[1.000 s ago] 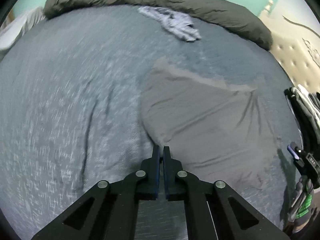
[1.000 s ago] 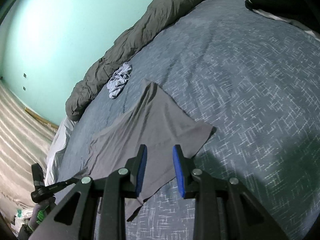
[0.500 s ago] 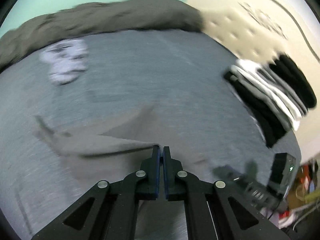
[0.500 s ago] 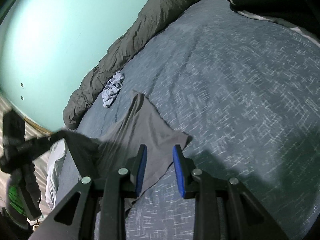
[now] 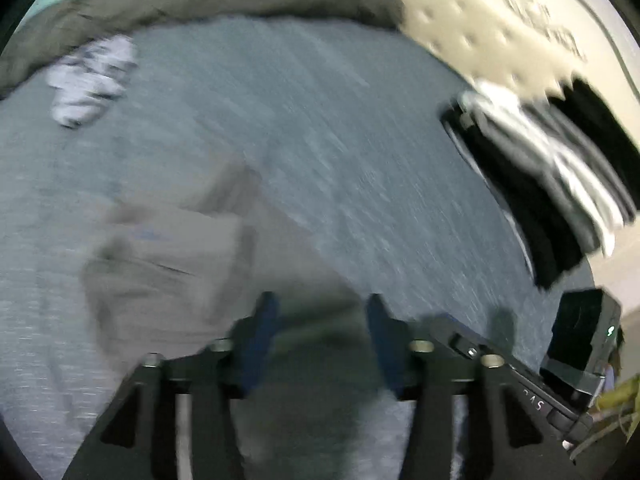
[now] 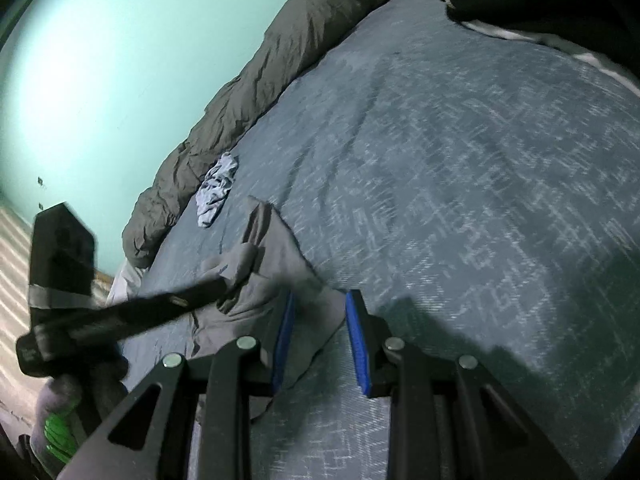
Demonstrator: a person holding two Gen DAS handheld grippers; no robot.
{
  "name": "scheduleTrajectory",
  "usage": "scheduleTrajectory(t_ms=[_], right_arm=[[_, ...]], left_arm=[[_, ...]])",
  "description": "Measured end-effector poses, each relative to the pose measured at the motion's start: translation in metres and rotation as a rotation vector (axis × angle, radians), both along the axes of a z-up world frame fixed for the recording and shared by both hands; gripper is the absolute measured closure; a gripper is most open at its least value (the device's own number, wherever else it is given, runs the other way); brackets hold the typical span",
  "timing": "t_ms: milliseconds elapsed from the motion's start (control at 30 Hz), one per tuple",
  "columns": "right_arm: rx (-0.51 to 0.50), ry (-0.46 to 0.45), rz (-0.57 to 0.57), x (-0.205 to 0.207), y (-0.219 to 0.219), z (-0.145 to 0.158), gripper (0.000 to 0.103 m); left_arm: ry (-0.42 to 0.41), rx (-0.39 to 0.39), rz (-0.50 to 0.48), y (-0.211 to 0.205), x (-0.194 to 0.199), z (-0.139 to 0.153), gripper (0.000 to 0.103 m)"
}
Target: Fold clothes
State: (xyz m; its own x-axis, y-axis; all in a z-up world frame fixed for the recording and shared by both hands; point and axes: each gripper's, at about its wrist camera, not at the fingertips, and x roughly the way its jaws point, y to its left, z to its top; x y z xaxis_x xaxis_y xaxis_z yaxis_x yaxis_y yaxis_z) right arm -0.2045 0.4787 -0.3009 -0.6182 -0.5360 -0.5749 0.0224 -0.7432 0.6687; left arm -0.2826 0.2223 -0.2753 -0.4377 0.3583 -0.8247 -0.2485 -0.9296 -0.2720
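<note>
A grey garment (image 5: 172, 264) lies partly folded over itself on the blue-grey bedspread (image 5: 360, 168); it also shows in the right wrist view (image 6: 276, 276). My left gripper (image 5: 322, 316) is open above the garment's near part; the view is blurred. In the right wrist view its black body (image 6: 132, 316) reaches in from the left over the bunched fold. My right gripper (image 6: 320, 316) is open and empty over the garment's near corner.
A crumpled light patterned garment (image 6: 216, 196) lies near the rolled dark duvet (image 6: 256, 92) along the bed's far side. A stack of folded black and white clothes (image 5: 560, 184) sits at the right by the beige headboard (image 5: 500, 28). Teal wall (image 6: 100, 60) behind.
My left gripper carried the garment's edge across toward the right gripper, folding it over, then opened and let go. The right gripper stayed open and edged forward over the corner.
</note>
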Motion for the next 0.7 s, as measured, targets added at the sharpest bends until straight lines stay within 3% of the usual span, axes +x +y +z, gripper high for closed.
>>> scheduleTrajectory(t_ms=[100,300,467,700], right_arm=[[0.008,0.000,0.028,-0.007,-0.011,0.000,0.063],[0.089,-0.009,0.068,-0.021,-0.039,-0.002,0.063],[0.124,-0.060,0.077,-0.031,-0.053,-0.015,0.063],[0.176,-0.064,0.073,-0.037,-0.059,-0.018,0.066]], left_arm=[[0.017,-0.019,0.077,-0.038,-0.005,0.007,0.046],[0.021,-0.073,0.132,-0.073,-0.014,-0.001,0.046],[0.017,-0.085,0.130,-0.073,-0.023,-0.009,0.046],[0.032,-0.085,0.098,-0.057,-0.031,-0.015,0.046]])
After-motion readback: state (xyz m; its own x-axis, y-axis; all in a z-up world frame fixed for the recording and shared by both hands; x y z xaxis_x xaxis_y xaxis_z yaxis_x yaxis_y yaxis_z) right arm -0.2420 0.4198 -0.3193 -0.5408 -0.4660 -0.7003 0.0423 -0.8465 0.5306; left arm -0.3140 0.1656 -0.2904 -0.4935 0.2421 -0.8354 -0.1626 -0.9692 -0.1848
